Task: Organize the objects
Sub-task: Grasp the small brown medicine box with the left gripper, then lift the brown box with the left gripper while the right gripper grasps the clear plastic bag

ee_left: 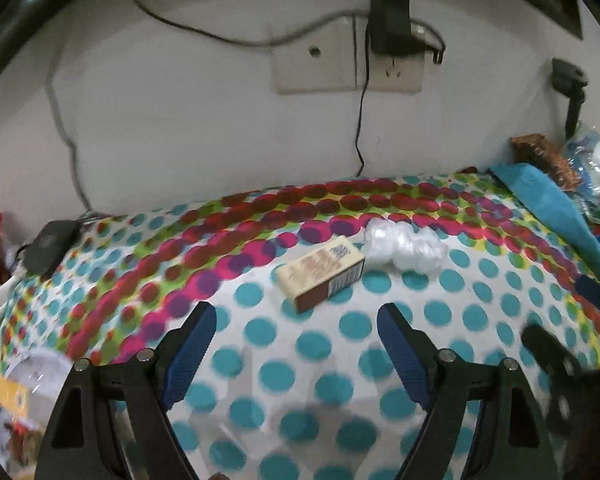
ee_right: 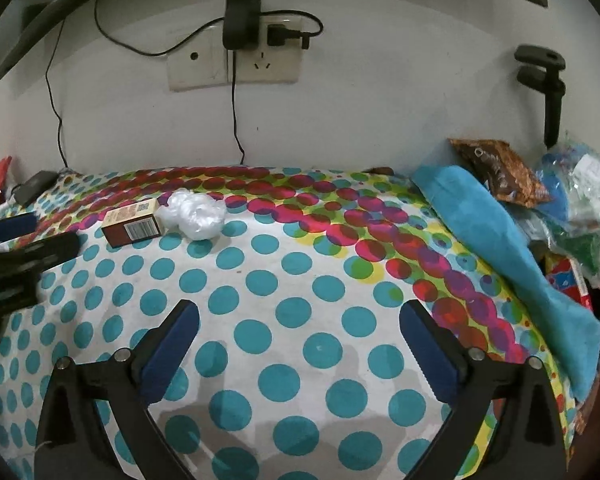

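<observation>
A small cream and brown carton (ee_left: 322, 272) lies on the polka-dot cloth, with a crumpled clear plastic bag (ee_left: 404, 246) touching its far right end. My left gripper (ee_left: 296, 316) is open and empty, just short of the carton. In the right wrist view the carton (ee_right: 132, 222) and the plastic bag (ee_right: 194, 214) lie far to the left. My right gripper (ee_right: 300, 312) is open and empty over bare cloth. The left gripper's fingers (ee_right: 28, 248) show at that view's left edge.
A folded teal cloth (ee_right: 500, 248) lies along the right side, with a brown snack packet (ee_right: 496, 176) and plastic bags (ee_right: 576, 200) behind it. A black adapter (ee_left: 46, 248) sits far left. A printed bowl (ee_left: 20, 400) is at lower left. Wall sockets and cables (ee_right: 236, 60) are behind.
</observation>
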`<action>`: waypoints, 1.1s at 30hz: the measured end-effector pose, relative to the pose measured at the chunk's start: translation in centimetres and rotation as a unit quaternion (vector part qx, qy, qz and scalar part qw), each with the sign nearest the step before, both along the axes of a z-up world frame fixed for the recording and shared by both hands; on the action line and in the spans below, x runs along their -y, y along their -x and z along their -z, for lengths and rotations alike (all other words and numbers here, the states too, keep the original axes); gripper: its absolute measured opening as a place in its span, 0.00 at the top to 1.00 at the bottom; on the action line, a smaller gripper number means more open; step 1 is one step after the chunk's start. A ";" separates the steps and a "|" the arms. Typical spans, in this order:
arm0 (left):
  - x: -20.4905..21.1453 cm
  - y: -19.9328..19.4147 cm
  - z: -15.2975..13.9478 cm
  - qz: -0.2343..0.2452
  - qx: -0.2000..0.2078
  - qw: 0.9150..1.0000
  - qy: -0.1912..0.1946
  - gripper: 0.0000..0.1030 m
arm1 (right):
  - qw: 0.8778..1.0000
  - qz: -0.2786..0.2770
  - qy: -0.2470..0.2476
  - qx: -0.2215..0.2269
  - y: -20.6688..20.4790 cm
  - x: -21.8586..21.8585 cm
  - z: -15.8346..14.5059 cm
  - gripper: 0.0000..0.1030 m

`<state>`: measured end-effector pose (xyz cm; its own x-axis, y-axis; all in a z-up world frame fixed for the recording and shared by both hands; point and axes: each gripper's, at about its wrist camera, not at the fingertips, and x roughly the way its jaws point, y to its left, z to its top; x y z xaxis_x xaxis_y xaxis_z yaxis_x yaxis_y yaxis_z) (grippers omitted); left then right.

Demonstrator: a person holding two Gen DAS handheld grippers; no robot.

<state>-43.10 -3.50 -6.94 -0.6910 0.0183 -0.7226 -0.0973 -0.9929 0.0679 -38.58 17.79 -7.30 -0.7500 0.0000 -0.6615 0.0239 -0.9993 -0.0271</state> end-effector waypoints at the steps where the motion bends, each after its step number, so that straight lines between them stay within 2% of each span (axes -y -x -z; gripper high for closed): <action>1: -0.4 0.7 0.4 -0.005 0.005 1.000 0.004 0.18 | 1.000 0.001 0.002 0.002 0.1 0.0 0.0 0.03; 4: -1.5 2.7 1.5 -0.010 0.018 1.000 0.008 0.18 | 1.000 -0.001 0.001 0.003 0.1 0.1 0.0 0.03; 6: -2.3 3.7 2.3 -0.007 0.022 0.999 0.033 0.18 | 1.000 -0.005 -0.001 -0.002 -0.1 0.2 -0.1 0.02; 11: -2.8 6.0 3.6 0.009 0.035 0.998 0.059 0.18 | 1.000 -0.009 0.001 -0.015 -0.4 0.2 -0.5 0.02; 14: -2.5 6.9 3.8 0.019 0.045 0.997 0.052 0.17 | 1.000 -0.009 0.010 -0.016 -0.4 -0.1 -0.5 0.01; 15: -2.2 7.1 3.8 0.019 0.050 0.998 0.042 0.18 | 1.000 -0.009 0.012 -0.017 -0.4 -0.1 -0.5 0.01; 17: -1.7 7.1 3.7 0.018 0.054 0.998 0.017 0.33 | 1.000 -0.009 0.015 -0.017 -0.4 -0.2 -0.5 0.01; 18: -1.7 7.0 3.6 0.018 0.054 0.998 0.015 0.33 | 1.000 -0.009 0.014 -0.017 -0.4 -0.2 -0.5 0.01; 22: -2.1 5.6 3.1 0.020 0.040 0.999 0.024 0.33 | 1.000 -0.008 0.013 -0.015 -0.4 -0.3 -0.4 0.01; 28: -0.6 1.2 0.0 -0.004 0.010 1.000 -0.027 0.34 | 1.000 -0.002 0.006 -0.012 -0.3 -0.2 -0.4 0.01; 33: 0.2 -4.4 -1.9 0.000 -0.004 0.999 -0.035 0.34 | 1.000 -0.012 0.008 -0.002 0.0 0.0 -0.1 0.01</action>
